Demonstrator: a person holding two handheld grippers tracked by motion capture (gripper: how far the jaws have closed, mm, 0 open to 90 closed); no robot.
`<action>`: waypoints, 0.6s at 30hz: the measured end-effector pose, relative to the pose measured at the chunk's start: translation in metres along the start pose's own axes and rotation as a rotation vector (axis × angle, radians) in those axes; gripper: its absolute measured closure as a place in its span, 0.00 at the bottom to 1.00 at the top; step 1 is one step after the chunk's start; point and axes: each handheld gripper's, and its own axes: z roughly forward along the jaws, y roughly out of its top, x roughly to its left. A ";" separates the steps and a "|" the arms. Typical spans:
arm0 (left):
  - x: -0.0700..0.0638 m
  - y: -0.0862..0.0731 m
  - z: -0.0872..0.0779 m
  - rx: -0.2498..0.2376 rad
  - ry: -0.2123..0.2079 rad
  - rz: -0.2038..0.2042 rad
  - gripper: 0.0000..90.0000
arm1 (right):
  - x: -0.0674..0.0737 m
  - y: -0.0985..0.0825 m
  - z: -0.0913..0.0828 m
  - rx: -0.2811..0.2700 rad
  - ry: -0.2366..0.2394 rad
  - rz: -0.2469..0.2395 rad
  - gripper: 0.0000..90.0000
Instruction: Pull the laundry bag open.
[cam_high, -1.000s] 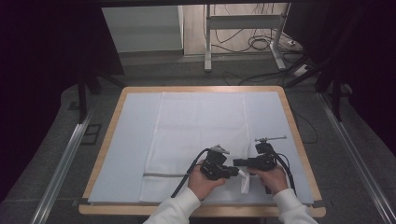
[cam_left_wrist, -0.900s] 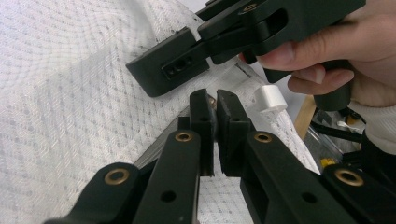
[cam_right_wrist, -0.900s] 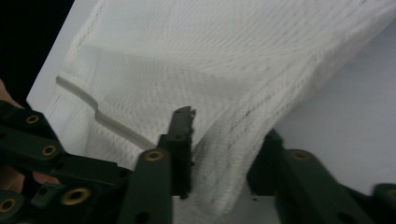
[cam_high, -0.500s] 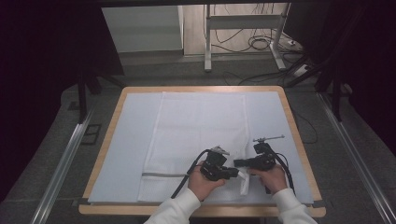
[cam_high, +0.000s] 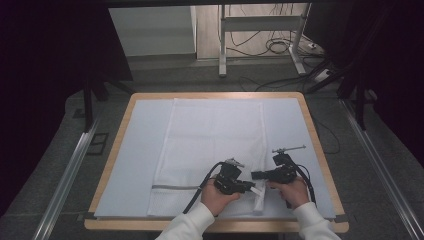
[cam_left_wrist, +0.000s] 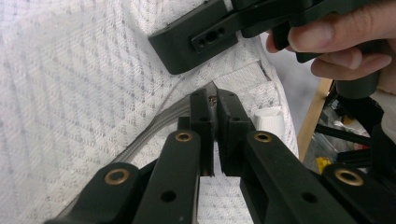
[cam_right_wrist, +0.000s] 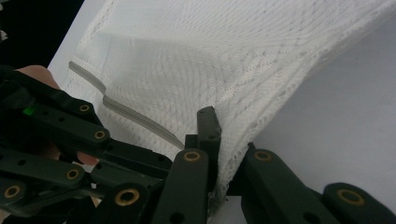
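Both grippers are clamped on the white mesh laundry bag (cam_high: 210, 150) at its near right corner by the grey zipper (cam_high: 175, 187), the left gripper (cam_high: 248, 187) on the zipper end and the right gripper (cam_high: 255, 176) on the edge seam, so grasping looks done and unzipping remains.

White mesh laundry bag (cam_high: 210, 150), long and rectangular, lying flat along the middle of the pale blue table mat (cam_high: 135, 165). A grey zipper band (cam_high: 175, 187) crosses it near the end closest to the mat's front edge. The corner of that end towards the mat's right side is bunched and lifted off the mat; the remainder lies smooth.
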 end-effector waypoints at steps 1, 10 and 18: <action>0.000 0.000 0.000 -0.004 0.000 -0.005 0.96 | 0.000 0.000 0.000 -0.001 0.000 -0.001 0.98; 0.005 -0.001 -0.001 -0.002 -0.012 -0.019 0.96 | 0.000 -0.001 -0.001 -0.003 0.003 -0.008 0.98; 0.006 -0.002 0.001 0.002 -0.018 -0.021 0.96 | 0.000 -0.004 -0.002 0.000 0.003 -0.017 0.98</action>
